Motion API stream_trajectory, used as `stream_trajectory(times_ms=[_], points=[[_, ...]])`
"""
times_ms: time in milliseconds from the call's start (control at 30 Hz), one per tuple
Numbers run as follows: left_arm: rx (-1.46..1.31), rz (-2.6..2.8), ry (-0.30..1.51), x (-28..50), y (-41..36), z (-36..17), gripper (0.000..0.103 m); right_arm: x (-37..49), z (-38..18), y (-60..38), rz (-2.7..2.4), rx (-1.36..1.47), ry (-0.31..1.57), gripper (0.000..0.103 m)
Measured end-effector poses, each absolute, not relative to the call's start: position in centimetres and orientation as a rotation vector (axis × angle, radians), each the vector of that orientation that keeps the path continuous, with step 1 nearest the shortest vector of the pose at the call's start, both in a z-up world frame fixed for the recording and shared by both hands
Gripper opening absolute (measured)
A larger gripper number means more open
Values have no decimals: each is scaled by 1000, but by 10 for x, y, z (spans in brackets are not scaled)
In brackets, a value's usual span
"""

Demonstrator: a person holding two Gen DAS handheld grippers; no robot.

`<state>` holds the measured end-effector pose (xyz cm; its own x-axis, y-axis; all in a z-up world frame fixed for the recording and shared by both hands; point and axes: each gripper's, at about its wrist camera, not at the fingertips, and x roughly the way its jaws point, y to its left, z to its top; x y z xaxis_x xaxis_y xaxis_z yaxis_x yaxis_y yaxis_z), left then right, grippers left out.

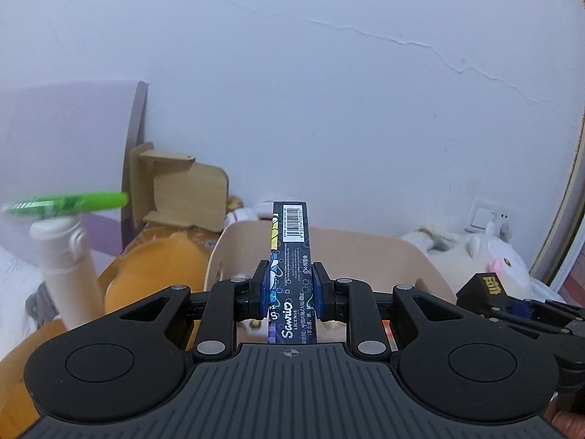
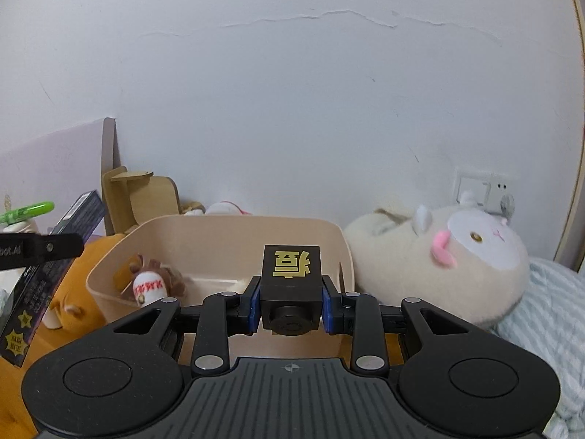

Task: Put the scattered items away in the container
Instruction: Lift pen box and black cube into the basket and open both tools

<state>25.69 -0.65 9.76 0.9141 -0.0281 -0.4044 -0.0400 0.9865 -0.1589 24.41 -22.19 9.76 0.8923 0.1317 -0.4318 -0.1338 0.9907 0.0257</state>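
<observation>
My left gripper (image 1: 290, 289) is shut on a long dark flat box (image 1: 292, 252) with a barcode and "Sanrio" lettering, held upright above the near side of the beige bin (image 1: 413, 256). My right gripper (image 2: 291, 301) is shut on a black cube (image 2: 291, 274) with a gold character on top, held over the beige bin (image 2: 109, 256). Inside the bin lies a small brown plush with a white baseball (image 2: 150, 285). The dark box (image 2: 55, 259) and the left gripper's arm show at the left of the right wrist view; the cube (image 1: 482, 289) shows at the right of the left wrist view.
A white bottle (image 1: 67, 274) topped by a green pen (image 1: 73, 203) stands at the left beside an orange plush (image 1: 157, 274). A cream plush with a pink ear (image 2: 438, 259) lies right of the bin on striped bedding (image 2: 548, 311). A wooden stand (image 1: 175, 190) leans at the wall.
</observation>
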Motion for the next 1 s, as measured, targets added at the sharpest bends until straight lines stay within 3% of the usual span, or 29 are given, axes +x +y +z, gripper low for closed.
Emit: stream_trajectory(times_ms=[400, 1000], points=[[-103, 48, 448, 340, -11, 105, 23, 313, 101, -211, 130, -8, 489, 29], [-61, 46, 760, 421, -13, 33, 23, 379, 48, -193, 154, -53, 727, 29]])
